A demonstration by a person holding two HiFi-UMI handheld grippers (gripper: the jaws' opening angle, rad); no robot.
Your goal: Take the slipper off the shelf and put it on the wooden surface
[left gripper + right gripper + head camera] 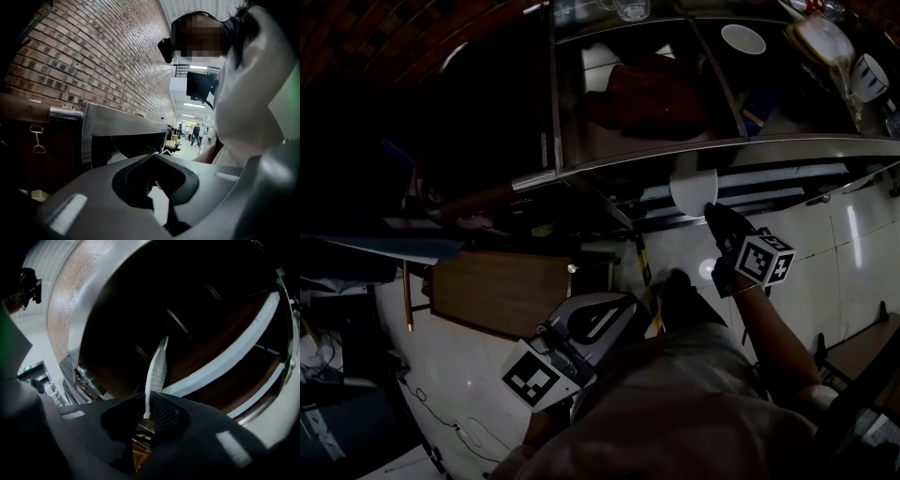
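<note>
The right gripper (pixel 714 214) is stretched out to the metal shelf (pixel 694 150), its jaws pressed together on the thin edge of the white slipper (pixel 694 192). In the right gripper view the slipper (pixel 157 371) stands edge-on straight ahead of the jaws, its grid-patterned sole showing, with the shelf's rails just beyond it. I take it the slipper is pinched by its rim because that is the part reaching the front of the shelf. It hangs at the shelf's front lip; whether it is touching the shelf I cannot tell.

The left gripper (pixel 614 309) is held low and close to the person's body, its jaws brought together on nothing, probably just kept out of the way.

The wooden surface (pixel 502 291) lies lower down, well to the left of the right jaws, so the slipper must be carried across and down.
</note>
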